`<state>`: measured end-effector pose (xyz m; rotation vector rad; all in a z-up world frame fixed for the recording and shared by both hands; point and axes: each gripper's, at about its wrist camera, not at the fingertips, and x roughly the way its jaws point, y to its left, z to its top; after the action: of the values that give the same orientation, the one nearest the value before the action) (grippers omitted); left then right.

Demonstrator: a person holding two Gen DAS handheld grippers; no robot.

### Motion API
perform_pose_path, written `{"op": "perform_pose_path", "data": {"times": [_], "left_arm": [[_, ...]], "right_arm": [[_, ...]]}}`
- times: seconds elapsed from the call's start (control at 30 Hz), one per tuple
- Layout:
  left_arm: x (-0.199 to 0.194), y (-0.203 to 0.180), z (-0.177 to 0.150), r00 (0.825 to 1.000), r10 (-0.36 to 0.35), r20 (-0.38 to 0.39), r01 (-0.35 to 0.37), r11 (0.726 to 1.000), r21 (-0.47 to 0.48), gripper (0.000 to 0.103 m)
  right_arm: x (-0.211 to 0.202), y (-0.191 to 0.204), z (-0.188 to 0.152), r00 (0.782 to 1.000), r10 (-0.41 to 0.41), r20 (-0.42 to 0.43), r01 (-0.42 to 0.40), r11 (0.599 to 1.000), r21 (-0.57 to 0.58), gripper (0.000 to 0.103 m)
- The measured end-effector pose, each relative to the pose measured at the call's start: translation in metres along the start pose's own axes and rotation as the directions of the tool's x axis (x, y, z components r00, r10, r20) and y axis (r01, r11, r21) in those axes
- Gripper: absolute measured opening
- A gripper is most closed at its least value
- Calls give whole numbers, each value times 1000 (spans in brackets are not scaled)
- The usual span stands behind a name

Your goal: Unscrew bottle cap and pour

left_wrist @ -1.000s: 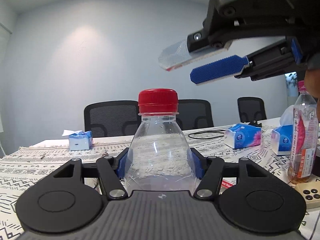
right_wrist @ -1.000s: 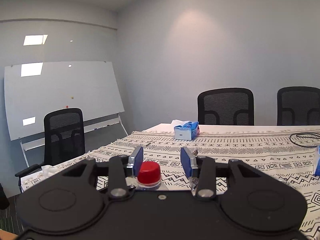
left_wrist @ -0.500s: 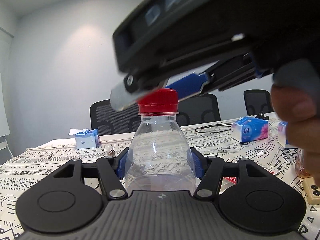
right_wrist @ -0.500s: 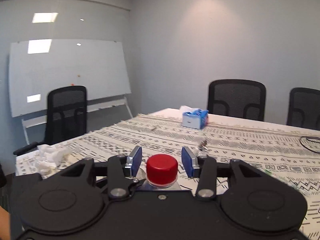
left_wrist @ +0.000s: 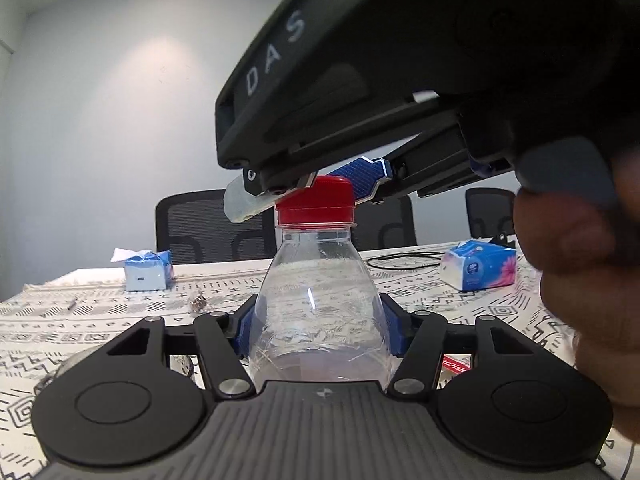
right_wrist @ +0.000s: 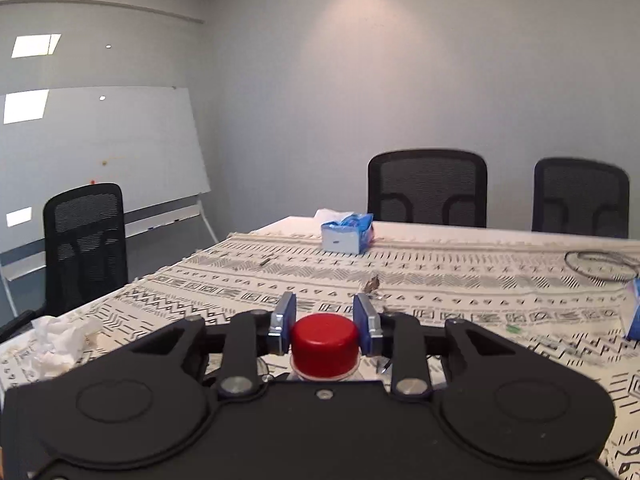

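A clear plastic bottle (left_wrist: 320, 312) with a red screw cap (left_wrist: 316, 200) stands upright above a tabletop (left_wrist: 100, 320) draped in a white cloth with black geometric patterns; the left gripper (left_wrist: 320, 330) has its blue-padded fingers (left_wrist: 243, 330) pinching the bottle's lower body from both sides, the pads pressed against the plastic. From above and the right, the black right gripper (right_wrist: 325, 322), lettered "DAS" on its housing, reaches down over the bottle; a hand (left_wrist: 580, 280) grips its handle at the right edge of the left wrist view. In the right wrist view the red cap sits squarely between the right gripper's two blue fingers (right_wrist: 285, 320); the pads stand just beside the cap on either side, close against it, though whether they truly press it cannot be told; in the left wrist view one pale finger lies in front of the cap and one blue textured finger behind it. The cap is on the bottle's neck, its collar ring seated below it.

On the tabletop beyond lie a light blue tissue box (left_wrist: 146, 270) at the far left, a blue and pink tissue pack (left_wrist: 478, 266) at the right, and a loop of black cable (left_wrist: 404, 260) between them; crumpled white tissue (right_wrist: 60, 340) rests near the tabletop's left corner in the right wrist view. Black mesh office chairs (right_wrist: 426, 188) line the far side against a pale grey wall; a tilted whiteboard (right_wrist: 100, 148) stands at the left.
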<state>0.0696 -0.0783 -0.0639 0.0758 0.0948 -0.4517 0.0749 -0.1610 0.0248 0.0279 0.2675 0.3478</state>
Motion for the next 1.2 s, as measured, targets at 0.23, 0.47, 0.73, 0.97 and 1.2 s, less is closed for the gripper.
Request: {"op": "perform_pose_path", "data": {"times": [0.23, 0.47, 0.73, 0.97, 1.2], "left_arm": [[0, 6, -1, 999, -45, -12, 45, 999, -29, 56], [3, 11, -2, 996, -86, -18, 85, 995, -53, 55], [3, 11, -5, 993, -118, -18, 116, 991, -64, 55], [2, 7, -5, 994, -104, -15, 103, 993, -58, 57], [1, 2, -6, 996, -83, -13, 82, 995, -49, 58]], "right_arm": [[-1, -14, -4, 987, 156, 21, -152, 980, -128, 33], [5, -47, 3, 906, 423, -18, -416, 879, -232, 33], [21, -83, 15, 749, 656, -97, -656, 711, -253, 33], [-8, -41, 13, 927, 368, -65, -373, 901, -221, 52], [-18, -4, -4, 999, 44, 20, -42, 994, -102, 34]]}}
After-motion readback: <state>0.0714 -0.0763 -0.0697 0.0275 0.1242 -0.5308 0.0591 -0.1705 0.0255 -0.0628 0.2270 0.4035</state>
